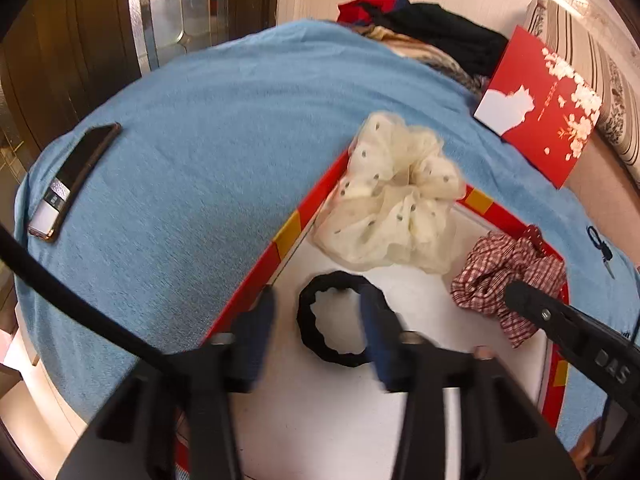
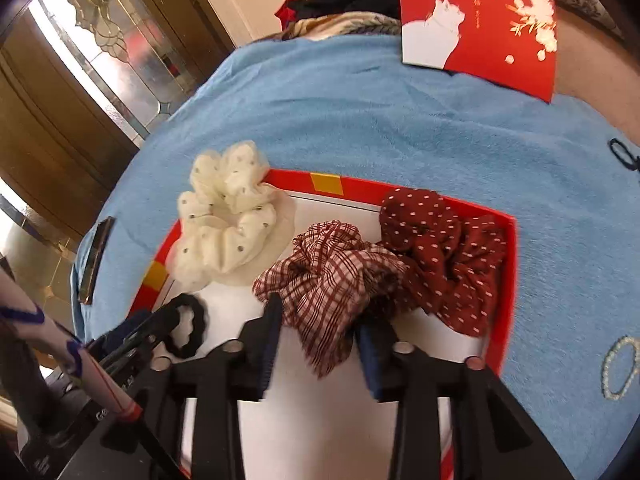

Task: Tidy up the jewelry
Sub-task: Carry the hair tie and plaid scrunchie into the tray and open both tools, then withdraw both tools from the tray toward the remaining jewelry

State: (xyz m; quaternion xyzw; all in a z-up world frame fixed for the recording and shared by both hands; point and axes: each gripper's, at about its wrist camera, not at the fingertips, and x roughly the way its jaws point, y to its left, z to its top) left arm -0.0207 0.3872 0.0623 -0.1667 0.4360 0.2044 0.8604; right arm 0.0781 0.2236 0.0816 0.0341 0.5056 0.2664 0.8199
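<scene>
We note left tongs (image 1: 316,312) apart, black hair tie (image 1: 340,320) lying loose between, inside red box (image 1: 256,276). Right tongs (image 2: 316,332) apart astride checked scrunchie (image 2: 328,276); seemingly just set down. Cream scrunchie (image 2: 224,224) at 10 o'clock, dotted red scrunchie (image 2: 440,256) at 2. Bracelet (image 2: 618,368) outside on blue towel (image 2: 360,120); phone (image 1: 72,184) well apart.

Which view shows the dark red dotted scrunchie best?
The right wrist view: the dark red dotted scrunchie lies fully visible in the red box's far corner. The left wrist view shows only a sliver behind the checked scrunchie.
</scene>
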